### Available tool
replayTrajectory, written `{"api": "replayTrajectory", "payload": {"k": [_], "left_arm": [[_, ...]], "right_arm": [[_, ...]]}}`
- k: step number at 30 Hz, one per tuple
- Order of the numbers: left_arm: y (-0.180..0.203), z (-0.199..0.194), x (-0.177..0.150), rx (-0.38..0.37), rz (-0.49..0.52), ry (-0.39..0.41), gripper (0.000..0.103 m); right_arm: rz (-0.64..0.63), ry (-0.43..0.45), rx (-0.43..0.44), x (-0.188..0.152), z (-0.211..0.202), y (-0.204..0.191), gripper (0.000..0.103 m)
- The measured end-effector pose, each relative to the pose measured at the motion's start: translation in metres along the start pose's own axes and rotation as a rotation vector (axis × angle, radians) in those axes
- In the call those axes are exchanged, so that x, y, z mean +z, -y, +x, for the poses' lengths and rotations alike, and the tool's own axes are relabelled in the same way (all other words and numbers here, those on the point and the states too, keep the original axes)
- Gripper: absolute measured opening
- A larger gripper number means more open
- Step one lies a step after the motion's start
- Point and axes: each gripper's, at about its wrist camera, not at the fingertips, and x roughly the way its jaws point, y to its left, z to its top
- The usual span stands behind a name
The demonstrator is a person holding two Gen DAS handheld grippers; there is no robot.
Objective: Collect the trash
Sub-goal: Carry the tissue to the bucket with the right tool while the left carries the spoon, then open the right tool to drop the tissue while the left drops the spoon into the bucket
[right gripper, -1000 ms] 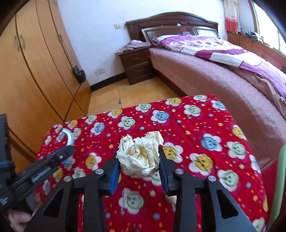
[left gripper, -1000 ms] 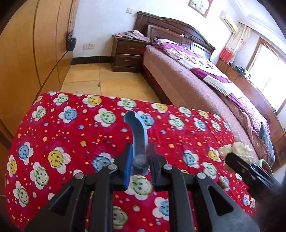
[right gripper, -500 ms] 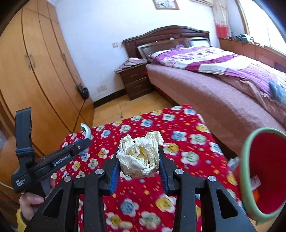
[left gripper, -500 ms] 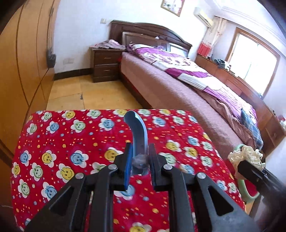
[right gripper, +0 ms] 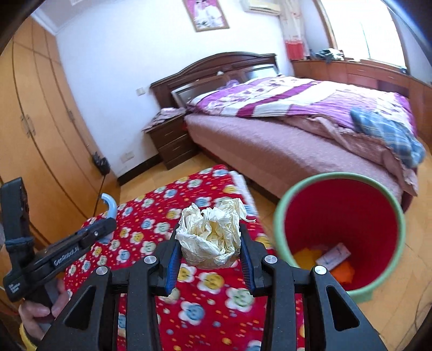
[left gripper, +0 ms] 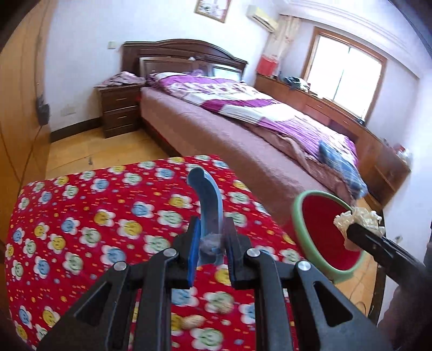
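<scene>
Both tools have swung toward the red bin (right gripper: pixel 341 216): right tool (right gripper: pixel 208 256) grasping crumpled paper (right gripper: pixel 210 237), left tool (left gripper: pixel 212 243) clenched on a blue hook (left gripper: pixel 208 199); drop seems next.

Under the right claw (right gripper: pixel 209 256) lies a red cloth (right gripper: pixel 151 221) with smiley flowers on it. Far ahead of the claw stands a big dark wood bed (right gripper: pixel 283 151) with a purple and white quilt (right gripper: pixel 297 97). A blue checked cloth (right gripper: pixel 388 132) lies on the bed, ahead and to the right. A brown nightstand (right gripper: pixel 172 143) with drawers sits ahead, just beside the head of the bed. To the claw's left is a tall yellow wood wardrobe (right gripper: pixel 40 121). A picture (right gripper: pixel 206 13) hangs high on the white wall ahead. A bright window (right gripper: pixel 359 27) is far off to the right, with a low wood cabinet (right gripper: pixel 351 71) under it. The floor (right gripper: pixel 410 297) is yellow.
</scene>
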Motion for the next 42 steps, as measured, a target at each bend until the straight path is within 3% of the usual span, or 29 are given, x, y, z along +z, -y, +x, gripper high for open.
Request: {"api": "replayTrajectory", "payload": {"k": [13, 38, 40, 42], "left_arm": [[0.086, 0.024, -0.013, -0.037, 0.109, -0.050, 0.017], [0.205, 0.144, -0.044, -0.173, 0.290, -0.228, 0.017], [0.209, 0.149, -0.045, -0.178, 0.294, -0.238, 0.020], [0.209, 0.152, -0.046, -0.172, 0.296, -0.245, 0.033]], "right_arm": [[0.095, 0.024, -0.078, -0.012, -0.028, 0.076, 0.039], [0.260, -0.016, -0.191, -0.034, 0.011, 0.196, 0.042], [0.268, -0.018, -0.192, -0.035, 0.013, 0.200, 0.044], [0.271, -0.017, -0.178, -0.035, 0.014, 0.203, 0.044]]}}
